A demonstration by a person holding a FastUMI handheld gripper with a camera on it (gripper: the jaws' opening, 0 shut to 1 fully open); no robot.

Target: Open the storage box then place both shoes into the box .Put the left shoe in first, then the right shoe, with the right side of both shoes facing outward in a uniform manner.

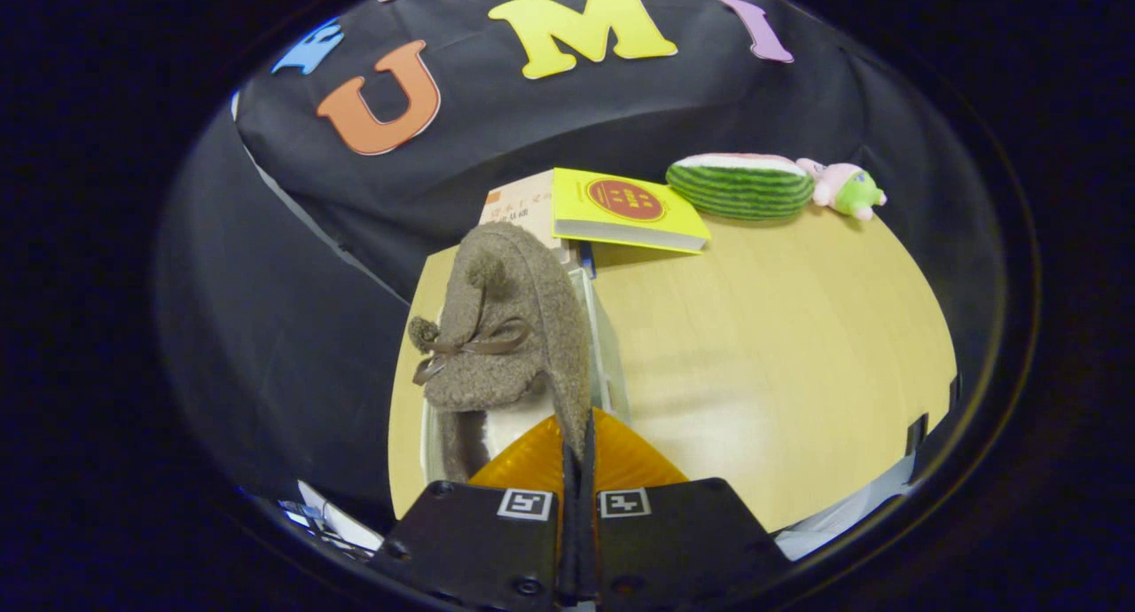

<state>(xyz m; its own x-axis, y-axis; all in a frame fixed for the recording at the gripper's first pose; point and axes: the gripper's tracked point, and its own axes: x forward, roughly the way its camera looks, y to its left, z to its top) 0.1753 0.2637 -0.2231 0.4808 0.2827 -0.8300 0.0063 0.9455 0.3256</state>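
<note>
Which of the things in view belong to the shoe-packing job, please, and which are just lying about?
Job:
fuzzy brown shoe, pinched at its edge by the shut hand-held gripper
storage box under the shoe

Lying about:
yellow book
second book
watermelon toy
pink-and-green plush

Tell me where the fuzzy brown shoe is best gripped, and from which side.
The hand-held gripper is already shut on the fuzzy brown shoe, pinching its thin collar edge from the heel end. That looks the best hold: the collar wall is thin enough to fit between the fingers, while the toe with its bow and pompoms is bulky and soft.
</note>
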